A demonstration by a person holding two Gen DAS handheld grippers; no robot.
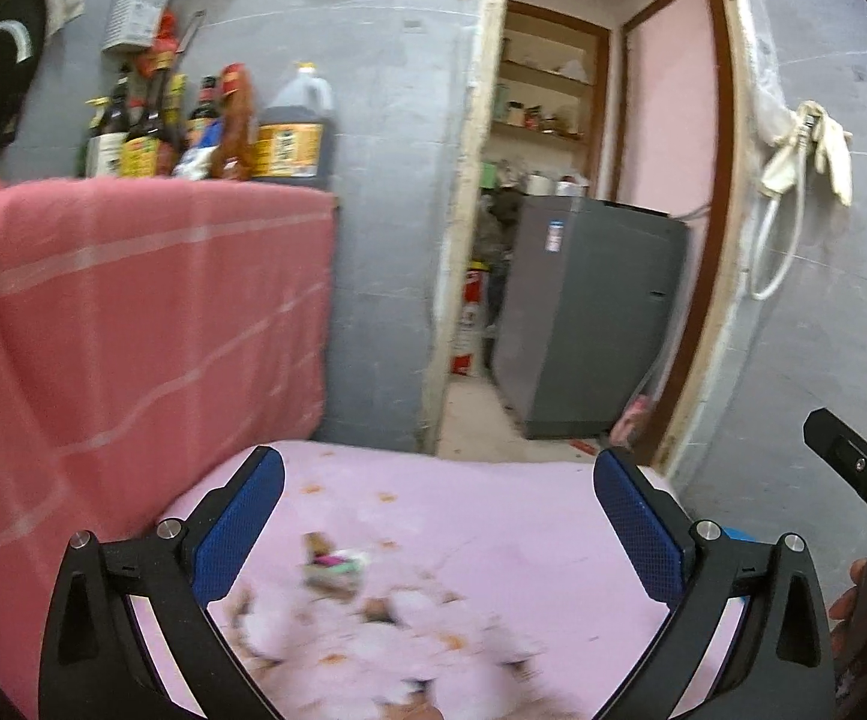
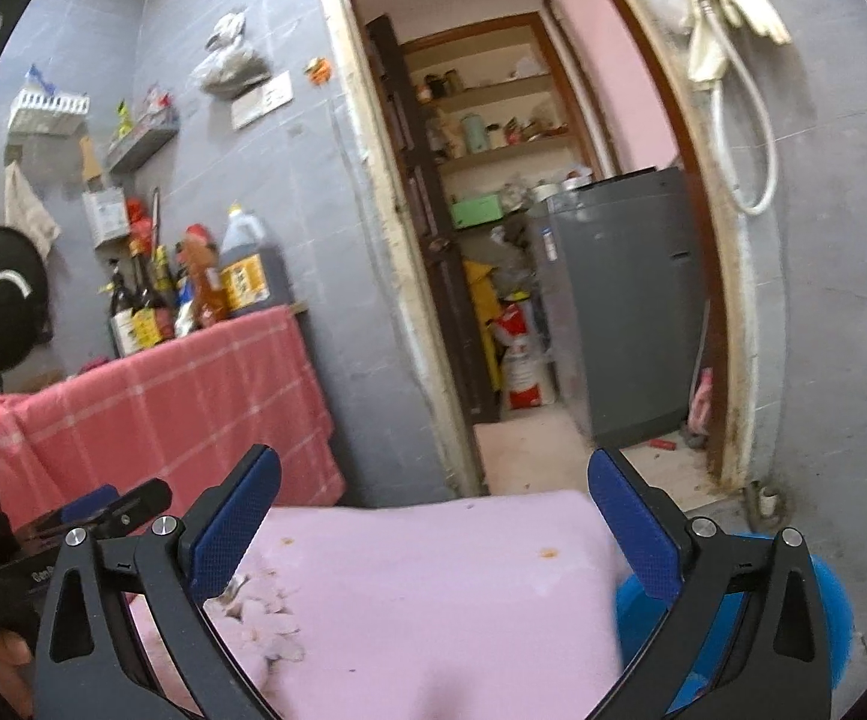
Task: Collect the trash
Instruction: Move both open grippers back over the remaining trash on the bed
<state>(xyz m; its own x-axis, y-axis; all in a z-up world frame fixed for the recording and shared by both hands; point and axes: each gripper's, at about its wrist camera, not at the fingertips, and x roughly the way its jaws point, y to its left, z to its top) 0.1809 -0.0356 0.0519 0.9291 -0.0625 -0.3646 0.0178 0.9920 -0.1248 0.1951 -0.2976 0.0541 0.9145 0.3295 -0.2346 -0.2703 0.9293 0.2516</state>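
A heap of pale, crumpled scraps [image 1: 409, 630] lies blurred on the pink table cover [image 1: 523, 528], with a small coloured wrapper [image 1: 334, 564] at its far edge. My left gripper [image 1: 439, 516] hovers over this heap, open, with nothing between its blue pads. In the right wrist view the same scraps [image 2: 268, 618] lie at the left of the pink cover [image 2: 433, 588], just by the left pad. My right gripper [image 2: 433, 516] is also open and empty above bare cover. Each gripper shows in the other's view: the right one [image 1: 853, 468], the left one [image 2: 109, 510].
A pink checked cloth [image 1: 133, 330] drapes a counter on the left, with bottles [image 1: 289, 132] on it. A doorway ahead shows a grey appliance [image 1: 589, 312]. A round blue tub [image 2: 829, 606] sits low beside the table's right edge. A white hose [image 2: 745, 138] hangs on the wall.
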